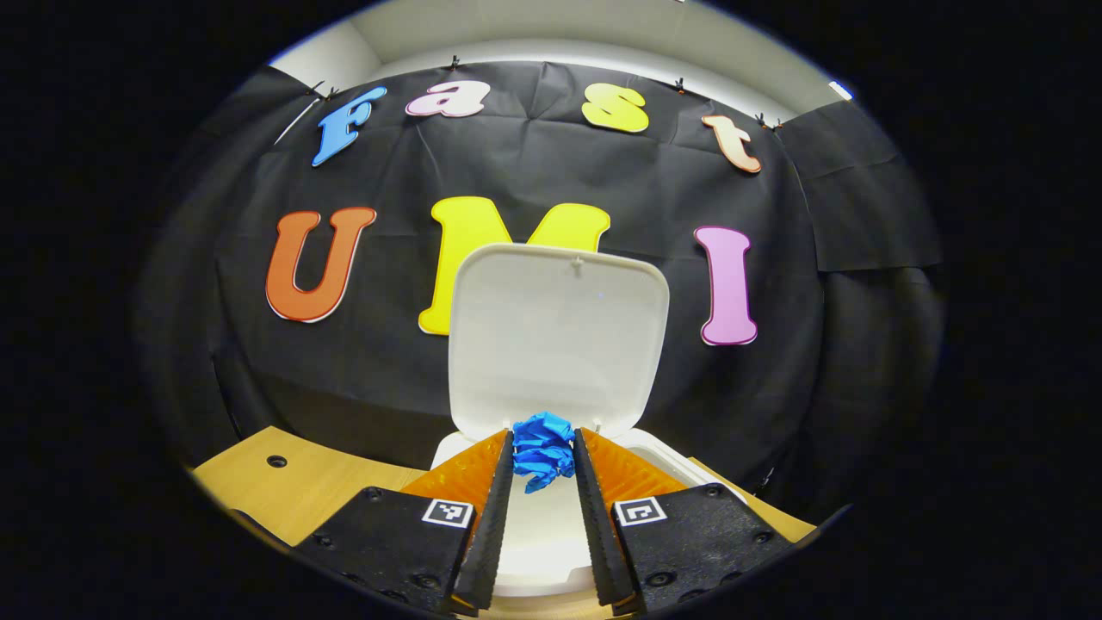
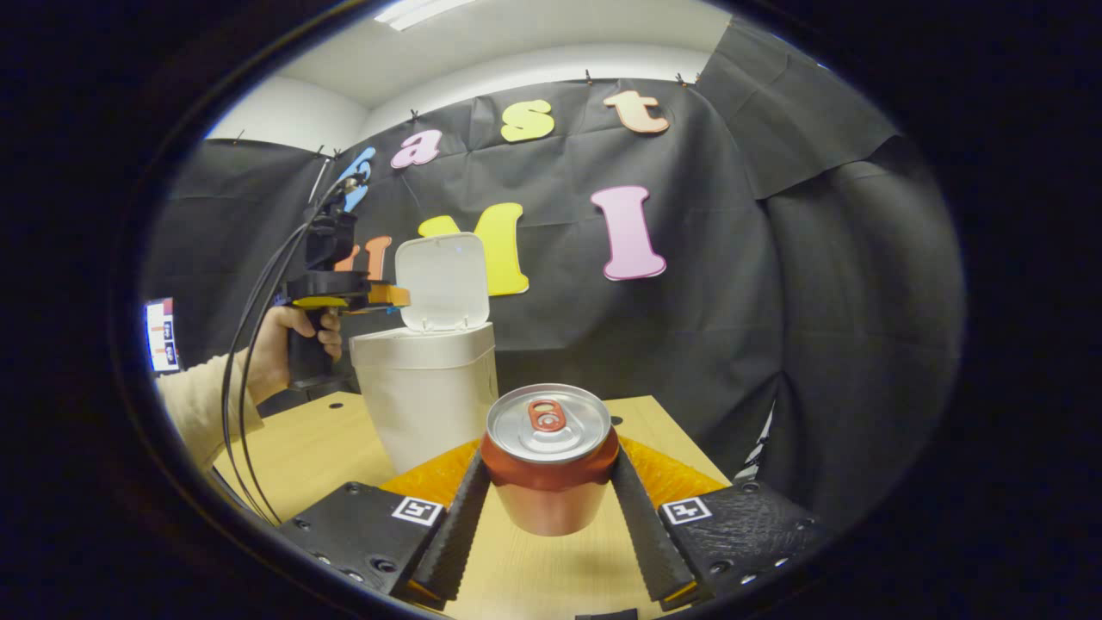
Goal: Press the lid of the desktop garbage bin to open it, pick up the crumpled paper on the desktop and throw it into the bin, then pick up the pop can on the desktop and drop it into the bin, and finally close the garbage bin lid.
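A blue crumpled paper (image 1: 542, 452) sits pinched between the fingertips of my left gripper (image 1: 543, 439), held just over the white bin's open mouth (image 1: 680, 469). The bin's lid (image 1: 560, 336) stands upright behind it. In the right gripper view, the white bin (image 2: 430, 396) stands on the wooden table with its lid (image 2: 441, 280) raised. A person's hand holds the left gripper (image 2: 387, 297) at its rim. A red pop can (image 2: 548, 482) with a silver top stands upright between the fingers of my right gripper (image 2: 548, 456), which touch both its sides.
The wooden table (image 2: 327, 448) stretches left of the bin, with a small hole (image 1: 276, 461) near its far left corner. Black cloth walls close the booth behind and to the right. Cables (image 2: 258, 327) hang from the left gripper.
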{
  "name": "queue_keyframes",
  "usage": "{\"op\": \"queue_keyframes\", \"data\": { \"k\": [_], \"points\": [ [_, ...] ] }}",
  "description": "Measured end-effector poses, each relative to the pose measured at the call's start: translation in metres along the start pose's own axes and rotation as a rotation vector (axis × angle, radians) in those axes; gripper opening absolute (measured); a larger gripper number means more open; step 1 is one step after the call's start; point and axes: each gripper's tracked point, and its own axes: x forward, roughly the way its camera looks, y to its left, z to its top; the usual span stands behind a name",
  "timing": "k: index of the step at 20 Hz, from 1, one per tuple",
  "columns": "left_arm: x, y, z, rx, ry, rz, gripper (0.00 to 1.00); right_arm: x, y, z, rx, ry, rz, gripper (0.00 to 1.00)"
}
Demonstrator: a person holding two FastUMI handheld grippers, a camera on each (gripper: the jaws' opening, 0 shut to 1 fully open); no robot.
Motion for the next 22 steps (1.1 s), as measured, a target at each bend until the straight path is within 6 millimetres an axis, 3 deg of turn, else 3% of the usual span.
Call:
{"op": "queue_keyframes", "data": {
  "k": [2,9,10,12,13,16,22],
  "points": [
    [0.004,0.001,-0.011,0.008,0.022,0.012,0.46,0.001,0.004,-0.002,-0.013,0.000,0.011,0.77],
    [0.006,-0.011,-0.020,0.042,0.041,-0.043,0.47,0.008,0.006,-0.010,0.003,0.018,0.011,0.77],
    [0.004,-0.016,-0.025,0.044,0.059,-0.068,0.53,0.009,0.006,-0.010,0.000,0.018,0.008,0.77],
    [-0.003,-0.015,-0.023,0.077,0.053,-0.055,0.96,0.009,0.006,-0.008,0.000,0.009,-0.005,0.77],
    [-0.005,-0.012,-0.022,0.084,0.049,-0.049,0.98,0.009,0.007,-0.008,-0.002,0.004,-0.007,0.77],
    [-0.016,-0.021,-0.027,0.066,0.064,-0.076,0.97,0.008,0.013,-0.007,-0.018,-0.006,-0.005,0.77],
    [-0.062,-0.020,-0.021,0.035,0.008,-0.118,0.97,0.004,0.026,-0.003,-0.007,-0.016,0.017,0.77]
  ]
}}
